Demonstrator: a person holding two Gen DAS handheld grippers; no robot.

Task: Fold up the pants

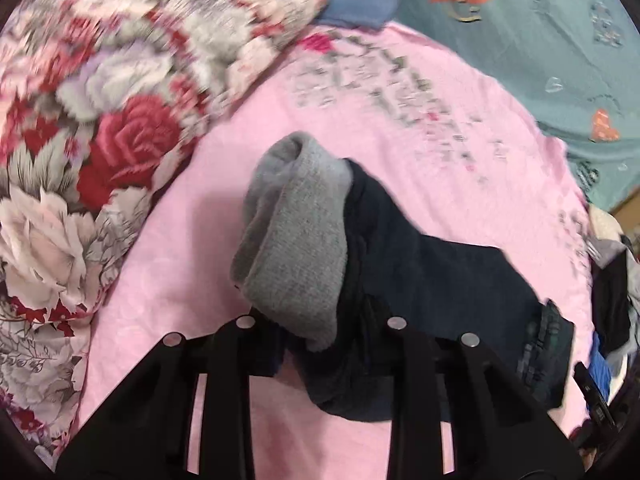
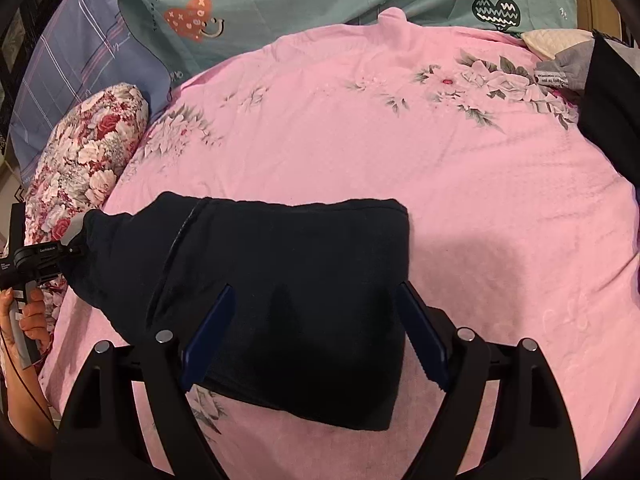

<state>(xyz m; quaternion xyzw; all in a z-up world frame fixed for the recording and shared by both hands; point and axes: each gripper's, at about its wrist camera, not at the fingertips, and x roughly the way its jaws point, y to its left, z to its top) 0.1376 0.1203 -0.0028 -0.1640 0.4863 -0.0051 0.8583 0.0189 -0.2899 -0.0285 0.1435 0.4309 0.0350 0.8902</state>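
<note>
My left gripper, at nine o'clock, has its jaws pinched on the pants end to lift a fold; my right gripper spreads its jaws wide, empty, over them on the bed.

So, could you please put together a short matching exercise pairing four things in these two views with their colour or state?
Things:
1. pants
2. bedsheet
3. right gripper
4. left gripper

Colour or state:
A. pink with a flower print
B. jaws wide apart above the cloth
C. dark navy with a grey lining
D. pinching one end of the garment

Pairs: 1-C, 2-A, 3-B, 4-D

The grey lining shows in the left wrist view, where the cloth is bunched at the left gripper's jaws.
</note>
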